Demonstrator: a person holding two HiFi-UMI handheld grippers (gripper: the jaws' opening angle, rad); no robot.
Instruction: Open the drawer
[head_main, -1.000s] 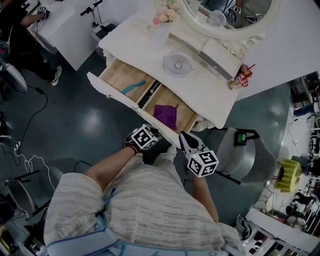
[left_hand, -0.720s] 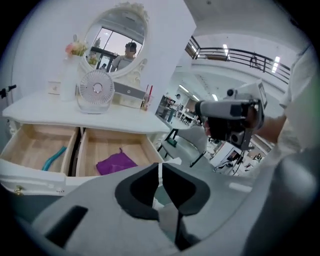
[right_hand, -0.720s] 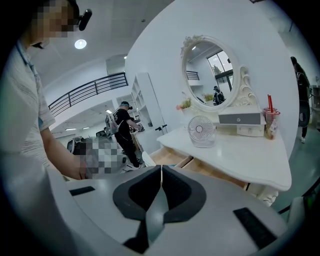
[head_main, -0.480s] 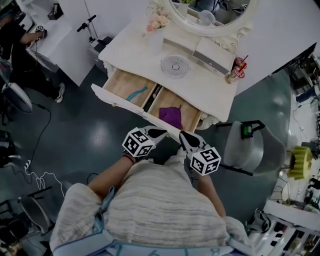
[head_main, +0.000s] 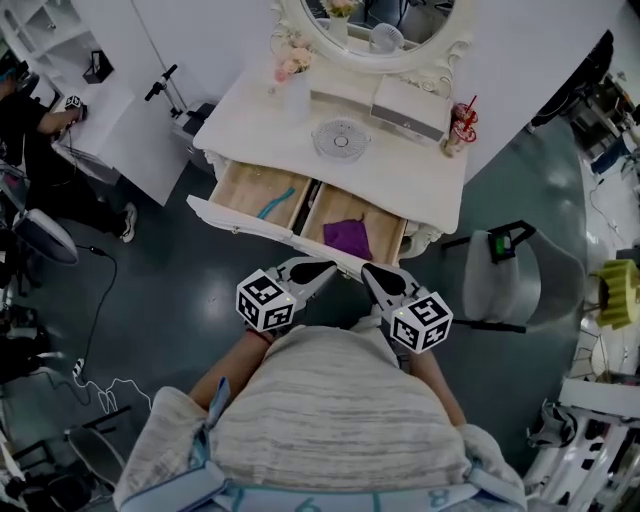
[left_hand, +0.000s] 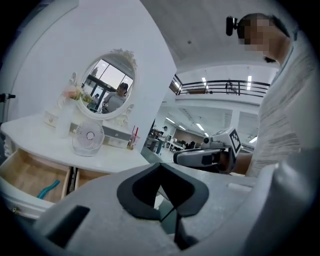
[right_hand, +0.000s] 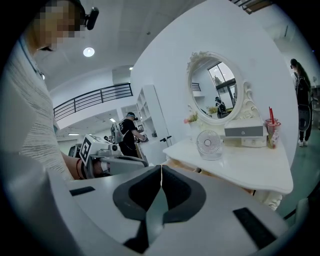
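Drawer (head_main: 236, 220) pulled out — two wooden compartments, white front

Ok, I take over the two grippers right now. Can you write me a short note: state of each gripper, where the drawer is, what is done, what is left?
Left gripper: shut, empty, held in front of the body, apart from the drawer.
Right gripper: shut, empty, beside the left one, also apart from the drawer.
Drawer: pulled out of the white dressing table; a teal thing lies in its left part, a purple cloth in its right part.
Done: the drawer stands open.
Left: nothing, as far as I can see.
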